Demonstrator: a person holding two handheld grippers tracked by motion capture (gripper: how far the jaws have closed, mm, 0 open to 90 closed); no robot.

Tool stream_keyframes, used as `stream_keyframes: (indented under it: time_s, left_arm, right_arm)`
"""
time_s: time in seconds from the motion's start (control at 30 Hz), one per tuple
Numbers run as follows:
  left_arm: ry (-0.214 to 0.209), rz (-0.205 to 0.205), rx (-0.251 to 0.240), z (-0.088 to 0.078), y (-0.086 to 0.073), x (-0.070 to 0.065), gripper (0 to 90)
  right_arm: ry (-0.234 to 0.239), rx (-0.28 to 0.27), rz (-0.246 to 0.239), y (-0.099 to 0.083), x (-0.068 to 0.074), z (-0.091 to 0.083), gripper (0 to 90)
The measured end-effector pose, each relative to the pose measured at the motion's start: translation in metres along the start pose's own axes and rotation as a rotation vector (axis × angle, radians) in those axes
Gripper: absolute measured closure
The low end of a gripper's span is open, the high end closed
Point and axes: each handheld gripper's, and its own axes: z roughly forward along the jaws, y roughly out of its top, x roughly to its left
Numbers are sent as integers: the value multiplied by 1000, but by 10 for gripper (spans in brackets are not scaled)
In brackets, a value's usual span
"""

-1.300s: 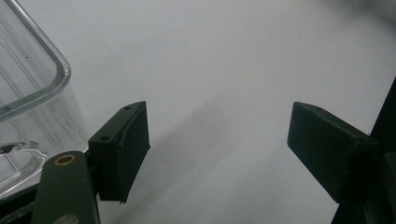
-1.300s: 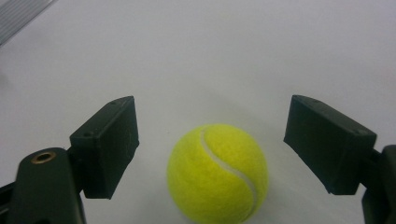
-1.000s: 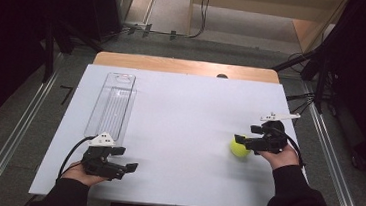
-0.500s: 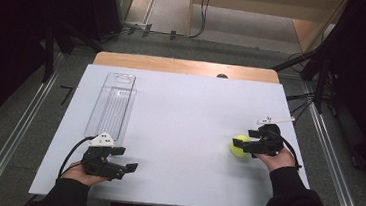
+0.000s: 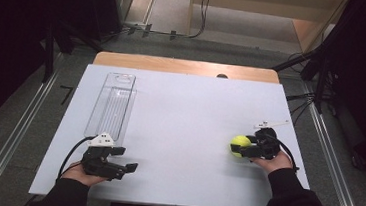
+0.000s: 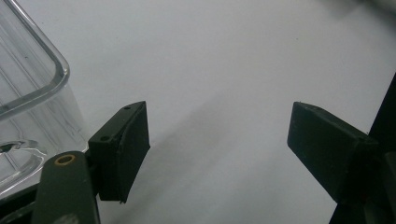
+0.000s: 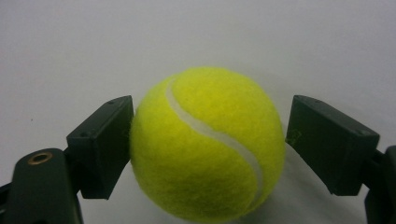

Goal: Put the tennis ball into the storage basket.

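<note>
Right hand-held gripper point(image 7: 208, 140) straddles the fuzzy yellow-green tennis ball point(image 7: 208, 144), jaws spread, left pad seemingly touching, lined up to pinch; left hand-held gripper point(image 5: 127, 167) rests spread.

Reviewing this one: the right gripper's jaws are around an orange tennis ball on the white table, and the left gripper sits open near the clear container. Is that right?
Not quite: the tennis ball between the right gripper jaws is yellow-green, as the right gripper view shows. The rest holds.

We see white table top point(image 5: 185, 113) mid-frame, wooden edge point(image 5: 184, 66) at far side; grey floor point(image 5: 169, 4) at top, cables point(image 5: 199, 14) trailing (dark surroundings left, right); metal rails point(image 5: 12, 143) flanking.
</note>
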Motion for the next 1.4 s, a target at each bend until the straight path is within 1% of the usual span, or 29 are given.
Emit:
stream_keyframes:
  time_s: [0.23, 0.27, 0.3, 0.4, 0.73, 0.8, 0.9, 1.03, 1.17, 1.4]
  left_arm:
    - [2, 0, -1, 0, 0, 0, 215]
    - [0, 1, 1, 0, 0, 0, 215]
    - [0, 1, 1, 0, 0, 0, 215]
    - [0, 1, 1, 0, 0, 0, 215]
    - [1, 0, -1, -1, 0, 0, 215]
    - [0, 1, 0, -1, 0, 0, 215]
    - [1, 0, 0, 0, 0, 0, 215]
    - [0, 1, 1, 0, 0, 0, 215]
    - [0, 1, 0, -1, 0, 0, 215]
    - [2, 1, 1, -1, 0, 0, 215]
  right_arm:
    - [14, 31, 1, -1, 3, 4, 160]
    - [18, 33, 0, -1, 3, 4, 181]
    - [37, 30, 1, -1, 3, 4, 226]
    - [36, 28, -8, -1, 4, 4, 231]
    - [41, 35, -14, 0, 3, 3, 237]
    - [24, 28, -21, 0, 3, 1, 237]
    - [19, 15, -15, 1, 2, -2, 238]
    - [18, 5, -13, 1, 0, -4, 238]
    - [14, -5, 5, 2, -1, -8, 238]
    - [17, -16, -6, 3, 0, -10, 237]
